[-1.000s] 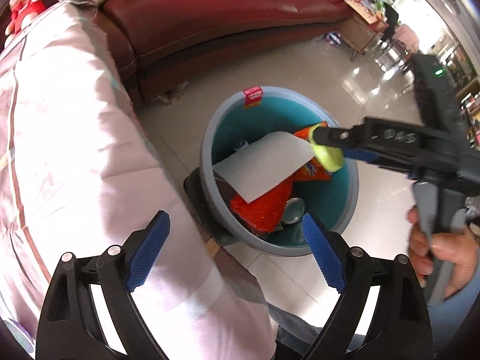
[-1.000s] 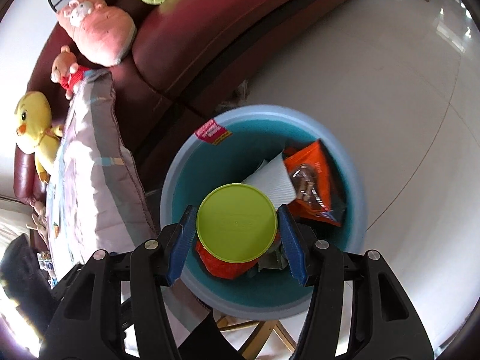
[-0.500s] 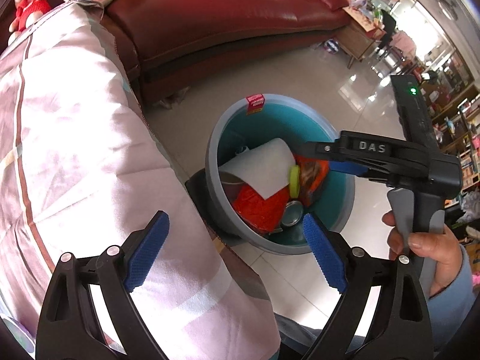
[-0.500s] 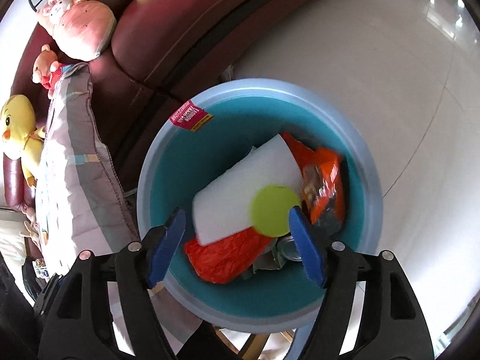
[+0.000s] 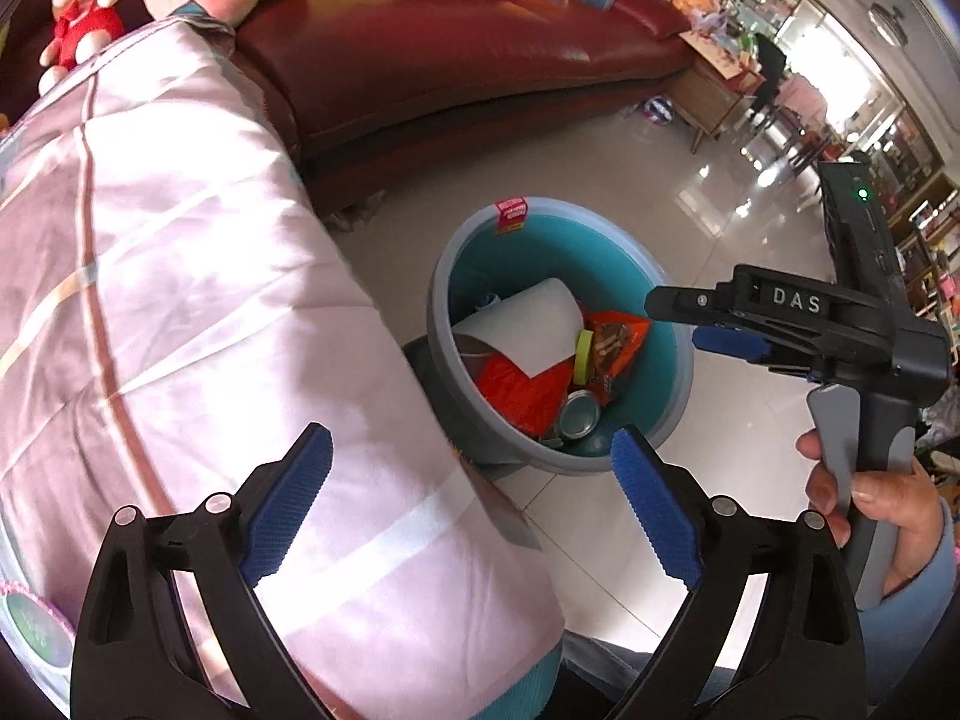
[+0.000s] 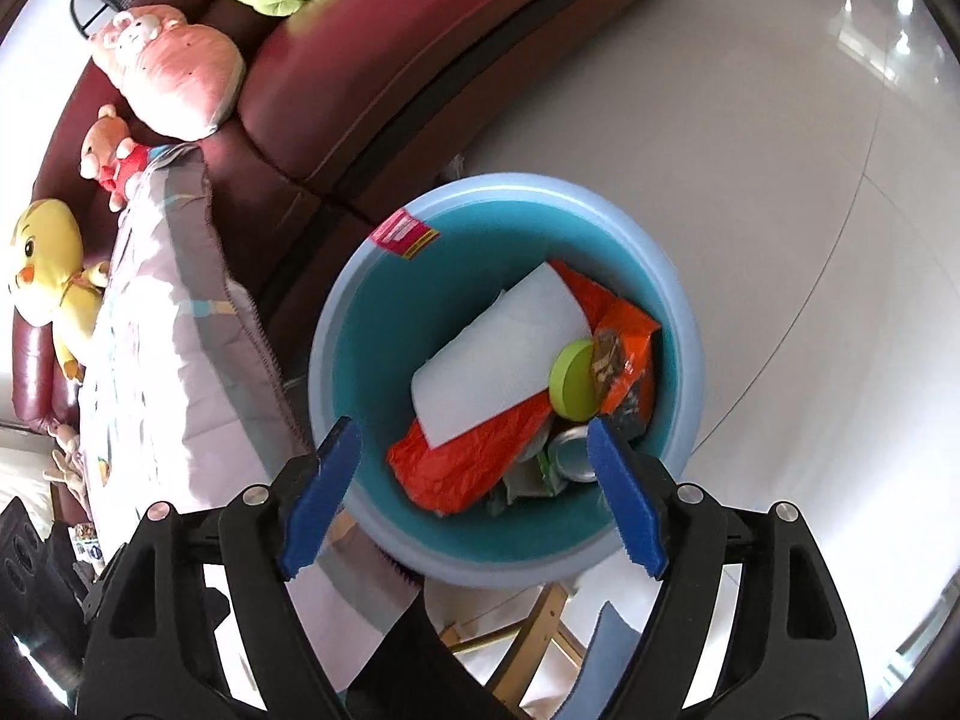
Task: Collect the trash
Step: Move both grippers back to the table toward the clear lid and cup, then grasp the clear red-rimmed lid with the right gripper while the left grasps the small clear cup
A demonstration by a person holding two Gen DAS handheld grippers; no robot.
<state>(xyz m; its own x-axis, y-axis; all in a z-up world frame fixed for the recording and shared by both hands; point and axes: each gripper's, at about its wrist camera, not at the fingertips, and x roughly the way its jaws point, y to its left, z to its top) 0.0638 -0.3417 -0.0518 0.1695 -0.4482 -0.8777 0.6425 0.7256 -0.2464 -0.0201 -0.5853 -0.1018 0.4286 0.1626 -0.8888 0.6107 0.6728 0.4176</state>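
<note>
Shiny tile floor by the red sofa (image 6: 360,60), bin (image 6: 684,324) holds the green lid (image 6: 573,381), right gripper (image 6: 474,489) jaws opening with nothing between, left gripper (image 5: 474,504) wide and empty.

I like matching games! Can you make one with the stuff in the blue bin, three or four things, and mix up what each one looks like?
Things:
1. lid
2. paper towel
3. can
4. snack bag

Looks:
A. white
B. orange
C. lime green
D. shiny silver

Pairs: 1-C, 2-A, 3-D, 4-B. All four lie inside the bin.
</note>
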